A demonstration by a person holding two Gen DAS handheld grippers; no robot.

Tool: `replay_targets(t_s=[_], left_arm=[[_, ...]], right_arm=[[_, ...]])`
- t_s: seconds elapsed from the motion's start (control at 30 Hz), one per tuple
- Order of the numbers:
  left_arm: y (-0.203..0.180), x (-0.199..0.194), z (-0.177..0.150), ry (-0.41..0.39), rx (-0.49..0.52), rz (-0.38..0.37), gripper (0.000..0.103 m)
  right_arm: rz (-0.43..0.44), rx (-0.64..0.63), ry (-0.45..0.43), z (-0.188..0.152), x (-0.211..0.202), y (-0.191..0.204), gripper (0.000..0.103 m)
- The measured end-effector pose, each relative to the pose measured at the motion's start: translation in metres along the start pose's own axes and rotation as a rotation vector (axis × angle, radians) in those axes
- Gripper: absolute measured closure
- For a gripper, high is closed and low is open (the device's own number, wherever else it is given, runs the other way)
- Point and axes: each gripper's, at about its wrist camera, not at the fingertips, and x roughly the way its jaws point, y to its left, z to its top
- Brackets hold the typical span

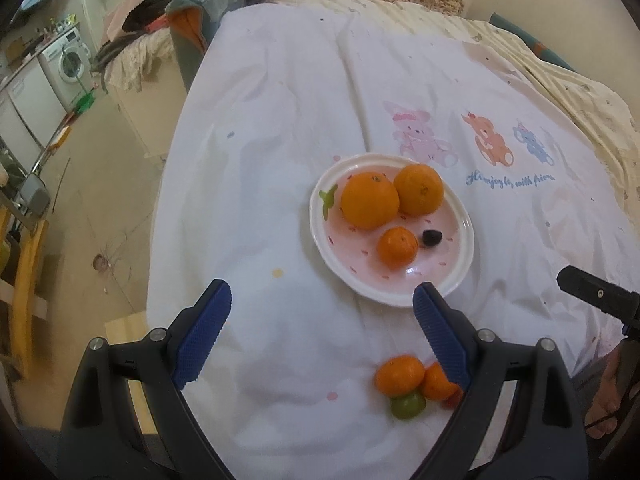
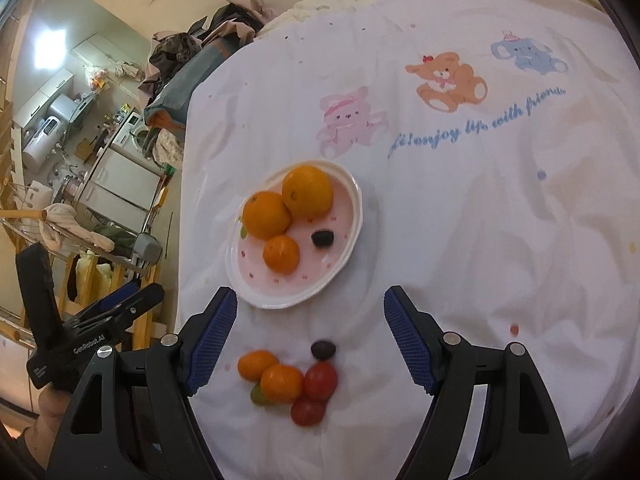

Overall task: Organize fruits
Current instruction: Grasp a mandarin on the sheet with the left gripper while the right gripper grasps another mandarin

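Hovering above a white bedspread [image 2: 460,240] printed with cartoon bears, the right gripper [image 2: 310,340] and the left gripper [image 1: 322,332] both hang with jaws spread wide and nothing between the pads, the sorting of fruit looking roughly half finished. A pink-centred plate [image 2: 344,248] already carries two large oranges [image 2: 307,191], one small mandarin [image 2: 281,254] and a single dark grape [image 2: 322,238].

Left to gather is a loose cluster on the cloth, just in front of the plate and nearest the right gripper: two small mandarins [image 2: 281,383] touching each other, two red tomatoes [image 2: 320,381], a green fruit [image 2: 258,395] tucked under the mandarins, and a second dark grape [image 2: 323,349] lying slightly apart toward the plate.

From the left wrist camera the same cluster sits partly behind the left gripper's right finger, so only the mandarins and the green fruit show clearly there; a sliver of red may be one tomato.

By that count, four pieces are plated and six appear to wait, with neither gripper yet committed to one.
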Motion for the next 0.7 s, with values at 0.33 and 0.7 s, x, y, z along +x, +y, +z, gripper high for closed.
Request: replay_targets(t_s=[0.33,0.7], left_arm=[[-0.003,-0.002,-0.024,0.031,0.002,-0.013,0.013],[0.004,0.035,-0.045,0.202,-0.064,-0.004,0.013]], right_arm=[[-0.011,0.032,0.035,-0.029,-0.004,0.002,0.024],[-0.067,0.056,0.041,-0.036,0.001,0.0,0.024]])
